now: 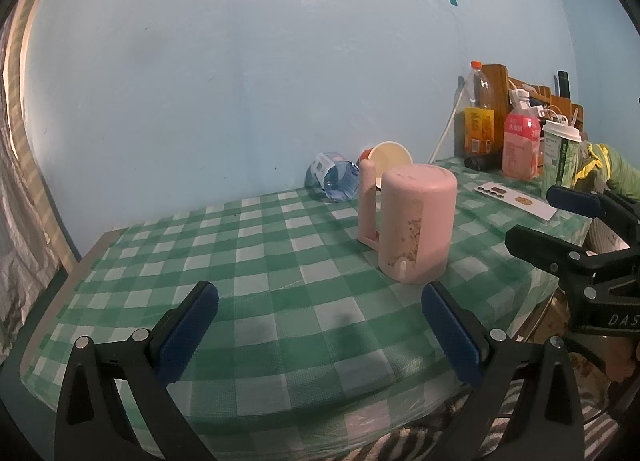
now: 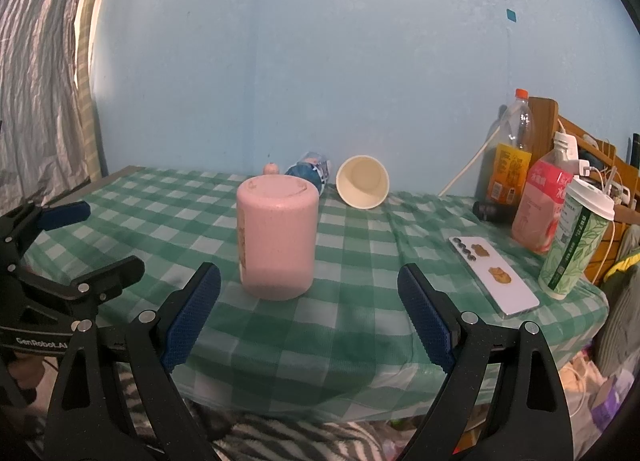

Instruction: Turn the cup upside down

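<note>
Nearest in each wrist view are the tool fingers. The left tool (image 1: pixel 320 325) has its two blue-padded fingers spread wide apart with nothing between them, hovering over the near edge of the counter (image 1: pixel 224 261). The right tool (image 2: pixel 309 317) is likewise spread wide and empty, low at the near edge; in the left wrist view it shows at the right side, off the counter's right corner.

Just past the fingers stands one pink cup (image 2: pixel 278 237), upside down: flat base up, rim down on the green checked cloth, long axis vertical. Its handle (image 1: pixel 367 205) is on the far side, toward the wall. The cup sits toward the middle of the counter, apart from both tools. Bare cloth lies all around it, widest to its left out to the left edge.

To the right, one white phone (image 2: pixel 494 275) lies flat near the right edge. Beyond it stand one lidded paper drink cup (image 2: pixel 576 237), one pink bottle (image 2: pixel 538 209) and one orange-capped bottle (image 2: pixel 512 157), clustered in the far right corner.

Farthest, against the blue wall (image 2: pixel 320 61), one paper cup (image 2: pixel 363 181) lies on its side, mouth facing the cameras, and one clear plastic bottle (image 1: pixel 334 177) lies on its side beside it.
</note>
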A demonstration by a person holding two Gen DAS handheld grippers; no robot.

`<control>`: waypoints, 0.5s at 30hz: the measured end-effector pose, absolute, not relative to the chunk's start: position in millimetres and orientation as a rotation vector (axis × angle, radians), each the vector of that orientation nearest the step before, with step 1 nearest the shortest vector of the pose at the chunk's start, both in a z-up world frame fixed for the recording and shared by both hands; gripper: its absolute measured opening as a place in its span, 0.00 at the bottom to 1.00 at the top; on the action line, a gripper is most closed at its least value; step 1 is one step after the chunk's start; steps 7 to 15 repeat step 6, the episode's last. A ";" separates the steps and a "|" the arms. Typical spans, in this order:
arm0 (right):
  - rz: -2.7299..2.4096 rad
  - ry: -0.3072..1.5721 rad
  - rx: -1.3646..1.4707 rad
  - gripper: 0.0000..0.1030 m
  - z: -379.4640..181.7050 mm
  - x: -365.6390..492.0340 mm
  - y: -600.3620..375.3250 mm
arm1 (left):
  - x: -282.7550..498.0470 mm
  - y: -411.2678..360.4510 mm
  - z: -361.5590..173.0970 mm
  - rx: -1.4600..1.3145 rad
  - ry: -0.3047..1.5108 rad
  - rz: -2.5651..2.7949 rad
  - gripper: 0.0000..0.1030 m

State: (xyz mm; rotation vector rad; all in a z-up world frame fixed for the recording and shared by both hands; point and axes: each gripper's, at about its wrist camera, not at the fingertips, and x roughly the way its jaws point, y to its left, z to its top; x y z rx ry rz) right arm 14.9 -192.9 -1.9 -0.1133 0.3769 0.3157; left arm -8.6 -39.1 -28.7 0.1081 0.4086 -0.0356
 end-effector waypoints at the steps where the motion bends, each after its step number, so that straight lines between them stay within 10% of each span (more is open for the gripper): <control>1: 0.316 0.377 -0.114 0.87 -1.8 15.0 -192.9 | -9.2 -38.9 -28.8 0.105 0.405 -0.036 1.00; 15: 0.316 0.378 -0.113 0.87 -1.9 14.9 -192.8 | -10.1 -37.4 -28.0 0.103 0.394 -0.041 1.00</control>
